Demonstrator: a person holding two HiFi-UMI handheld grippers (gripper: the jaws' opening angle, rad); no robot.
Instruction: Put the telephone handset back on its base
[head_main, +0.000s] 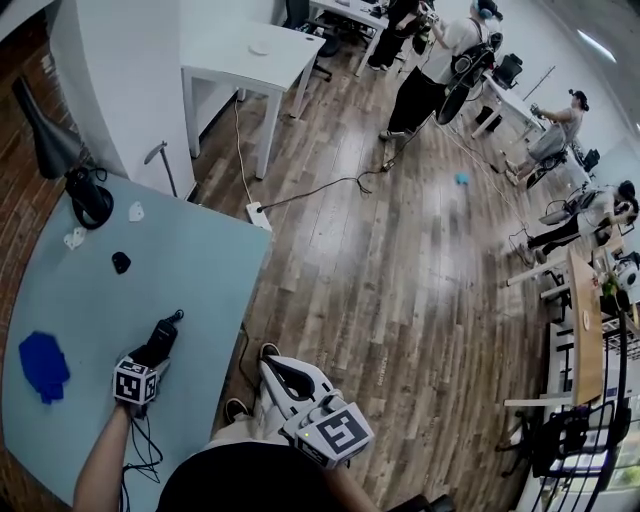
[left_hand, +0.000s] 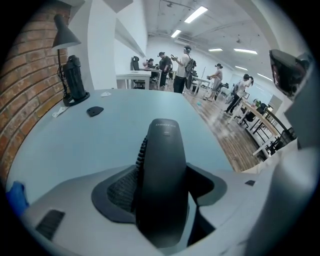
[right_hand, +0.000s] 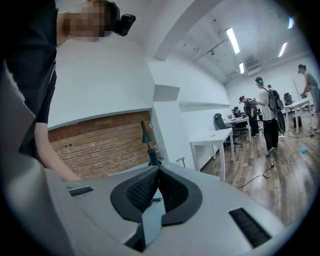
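Handset (left_hand: 162, 185), black, lengthwise between the spread jaws of the left gripper (head_main: 155, 350), with a coiled cord (left_hand: 141, 152) along its left side. Right pad clear of it, left pad just beside it, no squeeze evident. Poised over the pale blue table (head_main: 190, 270), near the person's edge. Off that edge, right gripper (right_hand: 158, 172) with jaws clenched tip to tip on nothing. Further along the table, a blue lump (head_main: 42, 365), then a small black piece (head_main: 121, 262), then a black desk lamp (head_main: 70, 170) by the brick wall (head_main: 18, 210). Beyond, a white desk (head_main: 250, 50) and people (head_main: 440, 60) standing on the wooden floor (head_main: 400, 280).
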